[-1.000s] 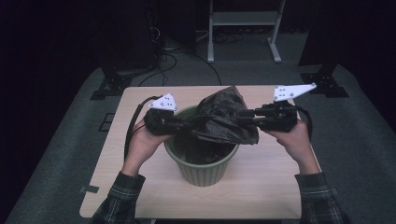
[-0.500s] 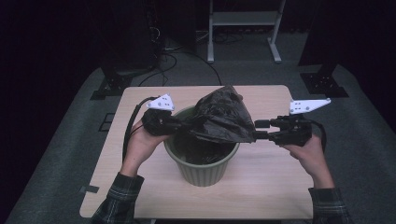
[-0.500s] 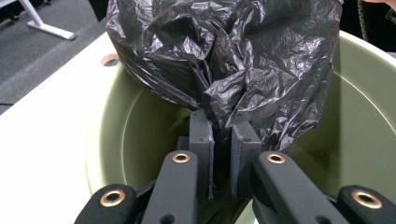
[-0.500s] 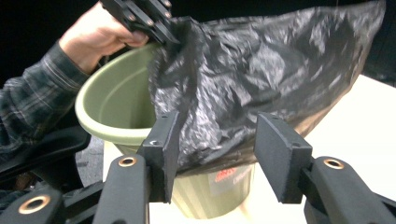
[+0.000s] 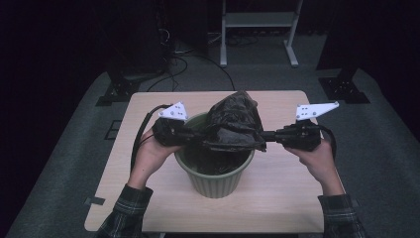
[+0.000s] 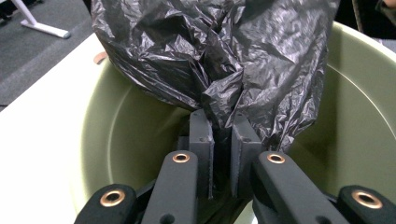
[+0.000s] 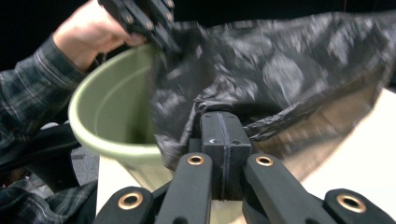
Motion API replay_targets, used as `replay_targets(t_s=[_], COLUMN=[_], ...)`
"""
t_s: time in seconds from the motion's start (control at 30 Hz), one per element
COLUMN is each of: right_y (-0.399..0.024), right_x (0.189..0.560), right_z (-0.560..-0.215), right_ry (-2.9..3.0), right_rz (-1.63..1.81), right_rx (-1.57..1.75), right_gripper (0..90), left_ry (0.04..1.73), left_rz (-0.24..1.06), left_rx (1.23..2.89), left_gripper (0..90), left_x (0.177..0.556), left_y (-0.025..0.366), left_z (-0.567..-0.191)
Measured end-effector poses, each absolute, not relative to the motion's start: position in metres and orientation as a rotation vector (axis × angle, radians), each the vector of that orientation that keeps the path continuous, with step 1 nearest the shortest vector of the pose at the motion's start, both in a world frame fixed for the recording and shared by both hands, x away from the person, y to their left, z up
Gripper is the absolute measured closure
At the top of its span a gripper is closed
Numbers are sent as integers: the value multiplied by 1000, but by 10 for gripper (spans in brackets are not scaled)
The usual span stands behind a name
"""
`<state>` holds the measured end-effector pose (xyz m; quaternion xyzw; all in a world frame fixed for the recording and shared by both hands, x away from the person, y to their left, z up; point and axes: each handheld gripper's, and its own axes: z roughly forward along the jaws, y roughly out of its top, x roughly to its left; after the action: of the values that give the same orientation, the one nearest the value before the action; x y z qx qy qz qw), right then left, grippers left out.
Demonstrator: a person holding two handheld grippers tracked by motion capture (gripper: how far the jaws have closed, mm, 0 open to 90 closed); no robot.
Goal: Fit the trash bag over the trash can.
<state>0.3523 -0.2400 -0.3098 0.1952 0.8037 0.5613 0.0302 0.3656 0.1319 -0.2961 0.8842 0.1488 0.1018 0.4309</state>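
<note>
A crumpled black plastic bag (image 5: 233, 126) hangs over the green bucket (image 5: 215, 176) at the centre of the frame, on the wooden table (image 5: 287, 203). The left gripper (image 5: 190, 135) pinches the bag's left edge. The right gripper (image 5: 267, 136) has just been closing, its jaws pressed together on the bag's right edge.
</note>
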Motion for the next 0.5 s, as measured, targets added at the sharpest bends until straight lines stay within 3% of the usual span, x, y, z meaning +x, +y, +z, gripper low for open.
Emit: replay_targets(t_s=[0.37, 0.5], right_y=[-197, -177], right_x=[361, 366], right_z=[-276, -270], right_ry=[2460, 2466], right_rz=[1758, 1758], right_rx=[466, 439], right_gripper=[900, 900], left_ry=[303, 265], left_rz=[263, 244], left_rx=[2258, 2277], left_gripper=[811, 738], left_x=[361, 359], left_y=[115, 109], left_z=[-299, -303])
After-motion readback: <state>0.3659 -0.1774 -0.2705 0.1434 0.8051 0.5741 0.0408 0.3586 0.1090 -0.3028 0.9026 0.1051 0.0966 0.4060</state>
